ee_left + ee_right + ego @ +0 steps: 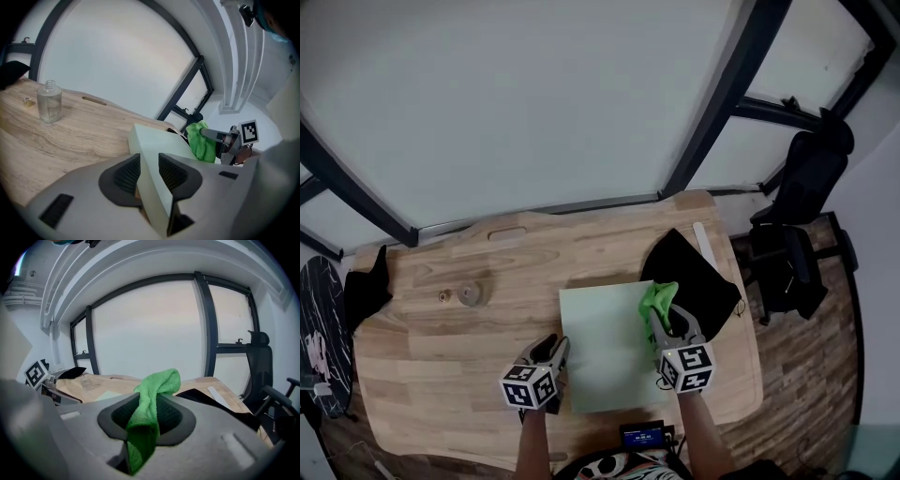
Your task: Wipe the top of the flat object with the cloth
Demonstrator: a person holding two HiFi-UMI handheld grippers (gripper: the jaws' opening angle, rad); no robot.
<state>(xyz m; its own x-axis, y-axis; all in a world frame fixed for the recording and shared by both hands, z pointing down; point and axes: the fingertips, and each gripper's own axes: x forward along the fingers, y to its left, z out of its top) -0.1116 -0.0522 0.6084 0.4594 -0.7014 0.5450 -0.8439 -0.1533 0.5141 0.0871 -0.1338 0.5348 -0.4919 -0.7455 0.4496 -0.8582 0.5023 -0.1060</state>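
The wooden table [431, 347] carries the pale green flat board [605, 328]. The left gripper [149, 171] has its wide-open jaws straddling the board's left edge, unclamped. The right gripper [146, 416], above the board's right edge, clamps the green cloth [157, 385].

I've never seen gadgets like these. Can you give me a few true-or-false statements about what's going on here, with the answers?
1. The right gripper is clamped on a green cloth. True.
2. The pale green flat board lies on the floor. False: it lies on the wooden table.
3. A clear bottle stands on the table, apart from the board. True.
4. The left gripper also holds a piece of green cloth. False: only the board's edge stands between its jaws, with no cloth there.
5. The cloth is spread flat over the whole board. False: it is bunched up in the right gripper, near the board's far right corner.
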